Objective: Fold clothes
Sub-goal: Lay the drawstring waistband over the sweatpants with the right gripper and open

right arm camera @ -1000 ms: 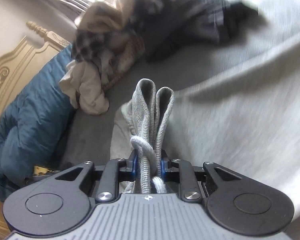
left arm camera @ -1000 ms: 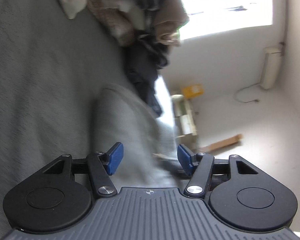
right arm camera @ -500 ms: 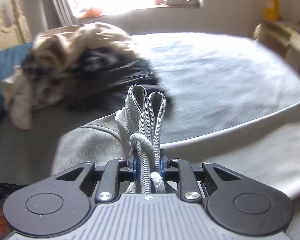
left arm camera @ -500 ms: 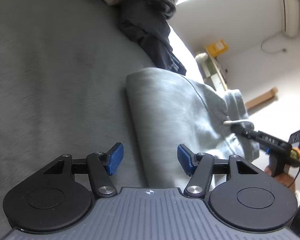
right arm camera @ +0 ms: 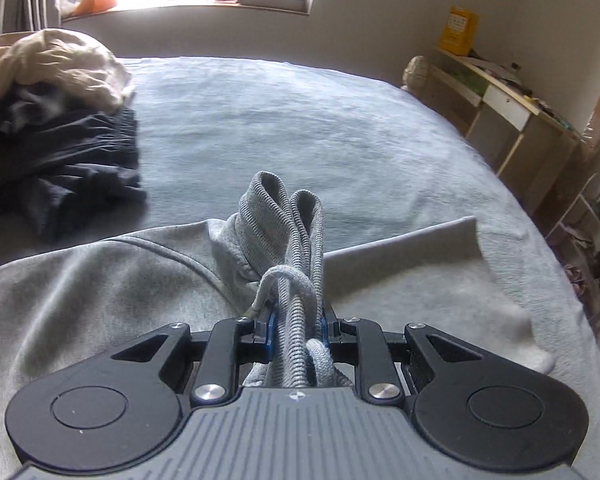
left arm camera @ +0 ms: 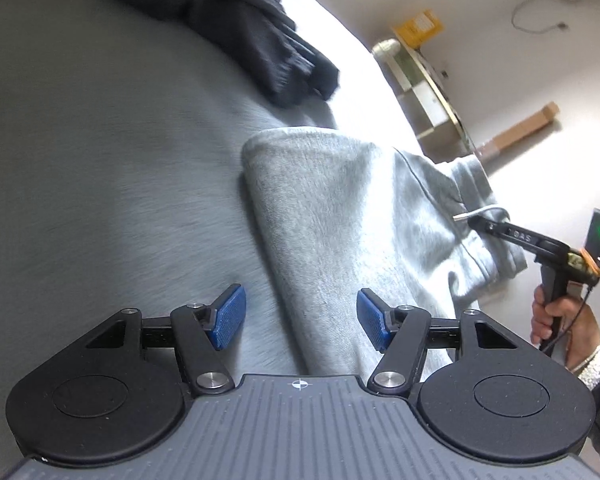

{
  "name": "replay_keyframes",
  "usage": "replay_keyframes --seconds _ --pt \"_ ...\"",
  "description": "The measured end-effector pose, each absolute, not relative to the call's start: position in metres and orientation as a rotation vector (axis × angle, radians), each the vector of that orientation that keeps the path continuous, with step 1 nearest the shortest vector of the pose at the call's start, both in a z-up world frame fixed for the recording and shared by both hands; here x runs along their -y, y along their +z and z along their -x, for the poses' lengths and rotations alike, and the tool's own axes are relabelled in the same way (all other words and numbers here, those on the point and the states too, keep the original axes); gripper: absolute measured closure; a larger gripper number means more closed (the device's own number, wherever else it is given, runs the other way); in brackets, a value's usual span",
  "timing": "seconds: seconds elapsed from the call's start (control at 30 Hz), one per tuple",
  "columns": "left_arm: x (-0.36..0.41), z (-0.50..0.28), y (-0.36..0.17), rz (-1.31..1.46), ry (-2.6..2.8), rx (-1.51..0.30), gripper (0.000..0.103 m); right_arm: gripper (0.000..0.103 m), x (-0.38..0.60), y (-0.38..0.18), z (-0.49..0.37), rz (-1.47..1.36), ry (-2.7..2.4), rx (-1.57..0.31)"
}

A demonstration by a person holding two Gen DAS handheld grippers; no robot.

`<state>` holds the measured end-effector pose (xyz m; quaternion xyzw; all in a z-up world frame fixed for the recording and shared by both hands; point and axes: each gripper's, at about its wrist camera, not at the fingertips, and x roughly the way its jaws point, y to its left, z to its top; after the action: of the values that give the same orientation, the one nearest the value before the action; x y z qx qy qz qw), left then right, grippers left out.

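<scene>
Meanwhile the right gripper had its jaws clamped on the ribbed waistband of the grey sweatpants lying on the bed; the left gripper had just widened its jaws, gripping nothing.

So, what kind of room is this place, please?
Most likely a bedroom at home: a wide bed with a grey cover, a heap of loose clothes on it, and a cluttered desk against the wall.

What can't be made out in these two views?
- Left wrist view: the grey sweatpants' near end, hidden behind the left gripper.
- Right wrist view: the waistband between the pads, covered by the drawstring.
- Both views: the dark clothes, cut off, garment types unclear.
</scene>
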<state>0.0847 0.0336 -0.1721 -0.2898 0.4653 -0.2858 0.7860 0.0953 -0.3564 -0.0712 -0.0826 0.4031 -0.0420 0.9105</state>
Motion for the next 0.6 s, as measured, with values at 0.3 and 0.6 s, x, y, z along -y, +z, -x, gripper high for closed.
replay_keyframes --seconds 0.3,0.6 --pt "0.014 -0.112 -0.162 0.573 -0.682 -1.039 0.036 0.082 0.421 -0.077 -0.122 0.196 -0.21 -0.817" --pt "0.05 -0.117 -0.158 0.502 -0.763 -1.068 0.036 0.082 0.483 -0.088 -0.146 0.213 -0.303 -0.812"
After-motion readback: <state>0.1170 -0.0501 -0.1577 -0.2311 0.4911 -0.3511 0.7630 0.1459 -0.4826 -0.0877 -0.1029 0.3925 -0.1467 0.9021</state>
